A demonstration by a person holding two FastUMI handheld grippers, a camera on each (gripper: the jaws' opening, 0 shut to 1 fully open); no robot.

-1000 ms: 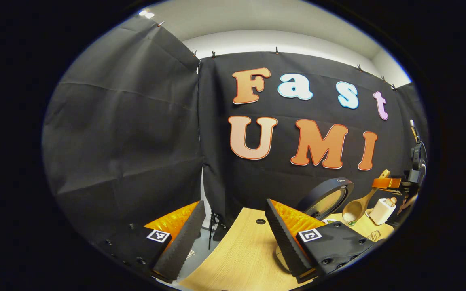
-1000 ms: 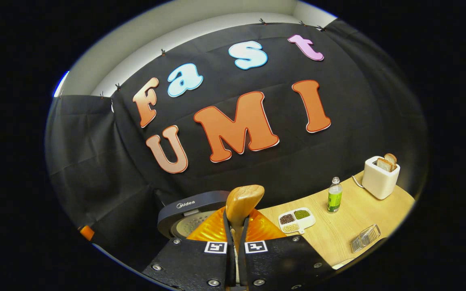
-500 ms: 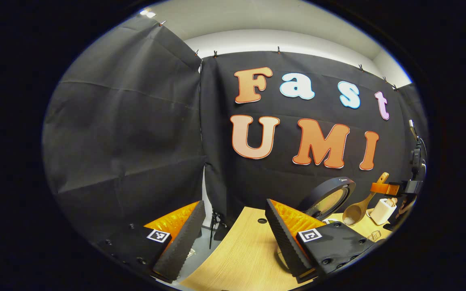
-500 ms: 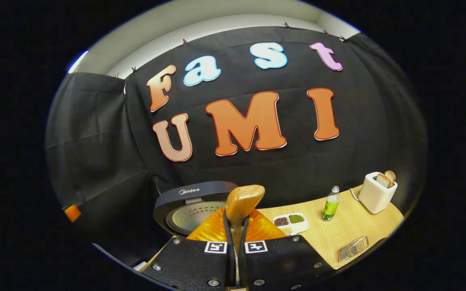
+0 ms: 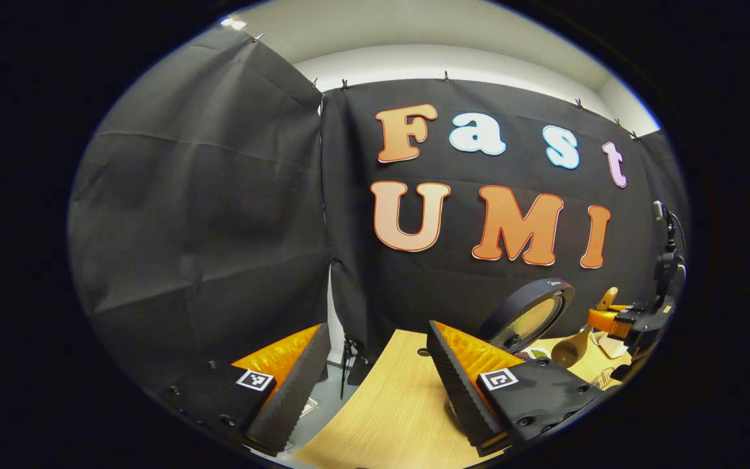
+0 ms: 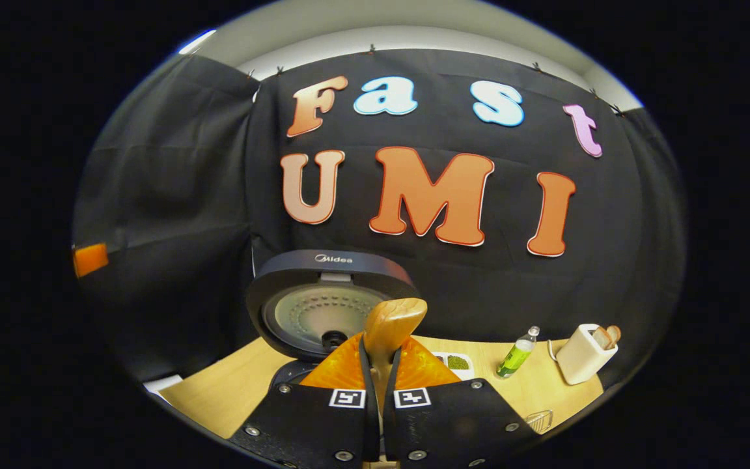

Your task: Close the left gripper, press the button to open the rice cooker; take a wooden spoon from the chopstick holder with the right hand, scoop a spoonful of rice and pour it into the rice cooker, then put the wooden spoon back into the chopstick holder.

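- Table [image 6: 232, 391]: light wood-grain top.
- Rice cooker [image 6: 329, 306]: on the table, lid raised.
- Divided dish [image 6: 456, 362]: beside the cooker.
- Green bottle [image 6: 515, 355]: upright.
- White toaster [image 6: 582, 355]: near the bottle.

The left tongs [image 5: 375, 384] hang wide apart over the counter's [image 5: 388, 410] left edge, while far right the other tongs [image 5: 609, 319] grip a wooden spoon [image 5: 570, 352] beside the cooker's raised lid [image 5: 528, 316].

Black cloth walls [image 5: 206, 215], wooden table [image 5: 388, 410]
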